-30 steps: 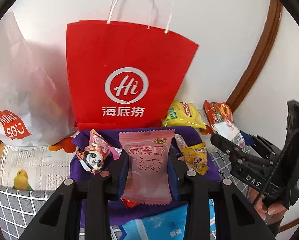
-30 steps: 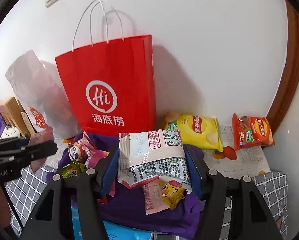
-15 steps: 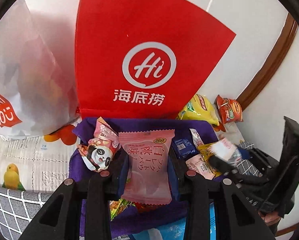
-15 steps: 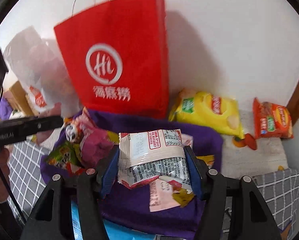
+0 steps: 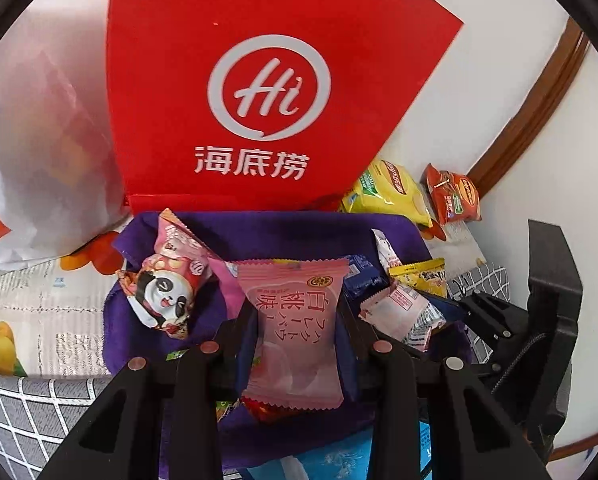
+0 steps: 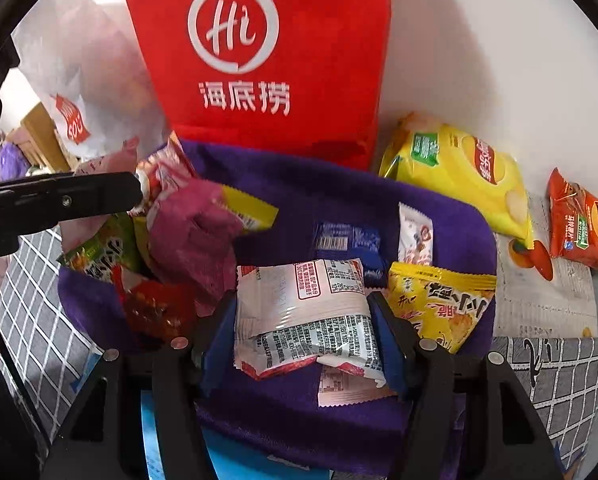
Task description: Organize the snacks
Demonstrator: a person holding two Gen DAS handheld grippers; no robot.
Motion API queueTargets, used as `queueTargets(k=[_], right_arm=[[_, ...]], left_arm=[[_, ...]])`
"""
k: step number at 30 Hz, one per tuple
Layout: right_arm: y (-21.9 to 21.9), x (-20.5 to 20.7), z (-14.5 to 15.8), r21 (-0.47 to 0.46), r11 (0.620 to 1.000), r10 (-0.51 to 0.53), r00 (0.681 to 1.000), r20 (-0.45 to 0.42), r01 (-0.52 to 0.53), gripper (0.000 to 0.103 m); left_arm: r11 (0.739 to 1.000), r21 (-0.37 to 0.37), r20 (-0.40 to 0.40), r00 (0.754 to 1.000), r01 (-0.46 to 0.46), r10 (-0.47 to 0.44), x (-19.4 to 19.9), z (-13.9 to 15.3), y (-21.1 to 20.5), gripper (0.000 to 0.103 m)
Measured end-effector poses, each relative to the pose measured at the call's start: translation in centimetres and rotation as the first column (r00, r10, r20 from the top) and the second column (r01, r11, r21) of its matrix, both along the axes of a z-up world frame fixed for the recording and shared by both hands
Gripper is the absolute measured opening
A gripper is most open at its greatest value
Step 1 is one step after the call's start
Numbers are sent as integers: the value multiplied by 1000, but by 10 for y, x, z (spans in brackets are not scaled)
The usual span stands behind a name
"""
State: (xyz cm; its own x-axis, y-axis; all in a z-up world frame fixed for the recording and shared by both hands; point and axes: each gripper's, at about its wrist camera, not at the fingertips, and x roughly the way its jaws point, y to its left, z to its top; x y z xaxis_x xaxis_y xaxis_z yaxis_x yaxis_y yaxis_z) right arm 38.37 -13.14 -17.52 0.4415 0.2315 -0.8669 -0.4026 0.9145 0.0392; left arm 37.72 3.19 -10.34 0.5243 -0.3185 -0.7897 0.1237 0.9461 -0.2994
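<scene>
Moved: both my grippers sank toward the purple bin; red bag looms larger.
Left gripper: clamped on pink packet.
Right gripper: pinching white packet, mid-width.
Around: panda snack at 10 o'clock, yellow packet at 3, chips at 1.

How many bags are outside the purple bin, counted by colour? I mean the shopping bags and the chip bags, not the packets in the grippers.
Red paper shopping bag: 1
White plastic shopping bag: 1
Yellow chip bag: 1
Orange-red chip bag: 1
Total: 4
</scene>
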Motion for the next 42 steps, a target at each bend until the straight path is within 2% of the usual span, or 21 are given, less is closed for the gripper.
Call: queueTargets(k=[8,14,18,26,29,31,33,36,42], right_arm=[[-8,1,7,12,999,-32,999,6,32,69],[-21,-6,33,44,998,-52,995,83,49,72],[-30,-7,44,48,996,-80,990,120,74,73],[-47,-3,48,54,991,-130,983,128,124,73],[-51,-2,48,59,989,-143,981,127,136,73],[-52,-2,48,61,988,-148,981,129,141,73],[-52,-2,48,59,987,-153,979,131,146,73],[-52,-2,49,62,986,-161,978,135,154,73],[-51,-2,52,64,982,-185,973,136,178,73]], left_arm=[[1000,-7,-4,1000,3,-3,1,-5,-2,34],[1000,-20,-4,1000,14,-14,2,-9,-5,34],[998,18,12,998,59,-59,-2,-10,-16,34],[998,18,-23,998,54,-53,3,-18,-18,35],[999,14,-24,999,47,-47,3,-17,-16,44],[999,-4,-32,998,45,-45,4,-15,-14,64],[999,-9,-37,999,38,-39,3,-13,-13,74],[999,37,-13,1000,22,-21,0,-5,-12,75],[1000,24,15,1000,6,-6,-4,9,-4,75]])
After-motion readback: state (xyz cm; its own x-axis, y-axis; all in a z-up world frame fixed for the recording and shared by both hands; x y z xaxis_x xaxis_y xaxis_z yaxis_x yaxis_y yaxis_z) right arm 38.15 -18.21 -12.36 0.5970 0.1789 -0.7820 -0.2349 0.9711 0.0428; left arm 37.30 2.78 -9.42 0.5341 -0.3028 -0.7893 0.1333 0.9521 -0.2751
